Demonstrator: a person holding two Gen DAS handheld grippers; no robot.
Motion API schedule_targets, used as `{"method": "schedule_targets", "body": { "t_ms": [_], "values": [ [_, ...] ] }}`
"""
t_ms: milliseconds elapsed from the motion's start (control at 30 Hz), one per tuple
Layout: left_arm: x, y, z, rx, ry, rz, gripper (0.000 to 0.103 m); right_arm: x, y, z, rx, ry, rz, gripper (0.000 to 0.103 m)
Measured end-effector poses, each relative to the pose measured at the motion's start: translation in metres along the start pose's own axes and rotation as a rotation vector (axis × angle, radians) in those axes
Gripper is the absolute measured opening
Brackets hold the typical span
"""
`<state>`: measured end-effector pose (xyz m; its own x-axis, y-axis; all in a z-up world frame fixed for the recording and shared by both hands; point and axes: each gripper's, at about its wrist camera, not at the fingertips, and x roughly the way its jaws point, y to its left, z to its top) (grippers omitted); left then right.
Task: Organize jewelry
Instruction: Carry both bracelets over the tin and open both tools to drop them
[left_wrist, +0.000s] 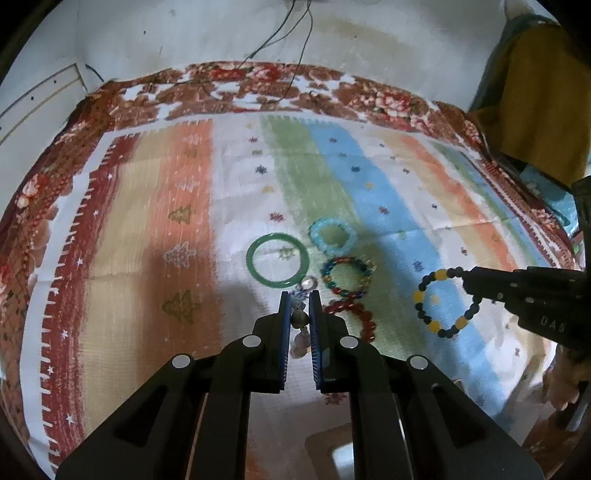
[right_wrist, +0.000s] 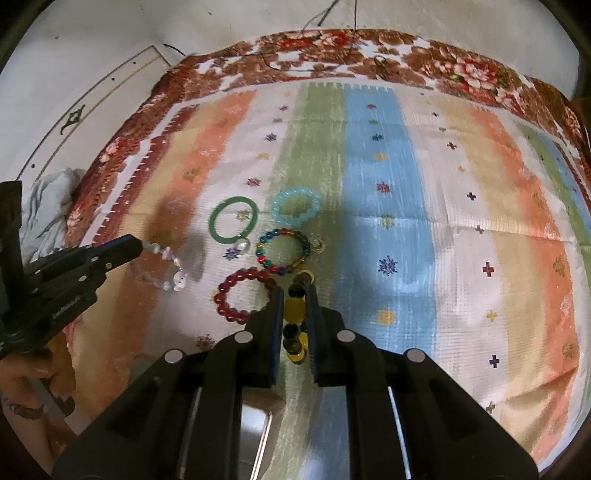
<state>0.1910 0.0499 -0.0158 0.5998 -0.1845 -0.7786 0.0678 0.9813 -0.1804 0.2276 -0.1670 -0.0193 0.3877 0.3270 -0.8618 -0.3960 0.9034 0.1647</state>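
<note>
In the left wrist view the left claw (left_wrist: 300, 308) is closed on a pale beaded bracelet (left_wrist: 300, 325) at lower centre, held above the striped cloth (left_wrist: 388, 192). At right in that frame the right claw (left_wrist: 466, 277) grips a black-and-yellow beaded bracelet (left_wrist: 436, 325) — its loop hangs clear of the cloth. Lying on the cloth near centre are a green bangle (left_wrist: 255, 266), a light blue beaded bracelet (left_wrist: 314, 230), a multicoloured beaded bracelet (left_wrist: 364, 264) and a red beaded bracelet (left_wrist: 369, 325) — clustered close together.
</note>
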Motion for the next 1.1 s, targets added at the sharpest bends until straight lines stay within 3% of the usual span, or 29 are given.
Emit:
{"method": "schedule_targets", "body": {
  "t_ms": [100,567,1100],
  "values": [
    [-0.009,-0.006,-0.002,0.003,-0.016,-0.014,0.009,-0.012,0.004,-0.001,-0.020,-0.025,-0.018,0.013],
    [-0.062,-0.037,-0.015,0.059,-0.105,-0.066,0.009,-0.060,0.021,-0.013,-0.069,-0.103,0.048,0.013],
    [-0.088,-0.057,-0.047,0.101,-0.132,-0.094,0.009,-0.084,0.052,-0.054,-0.144,-0.127,0.118,0.013]
  ]
}}
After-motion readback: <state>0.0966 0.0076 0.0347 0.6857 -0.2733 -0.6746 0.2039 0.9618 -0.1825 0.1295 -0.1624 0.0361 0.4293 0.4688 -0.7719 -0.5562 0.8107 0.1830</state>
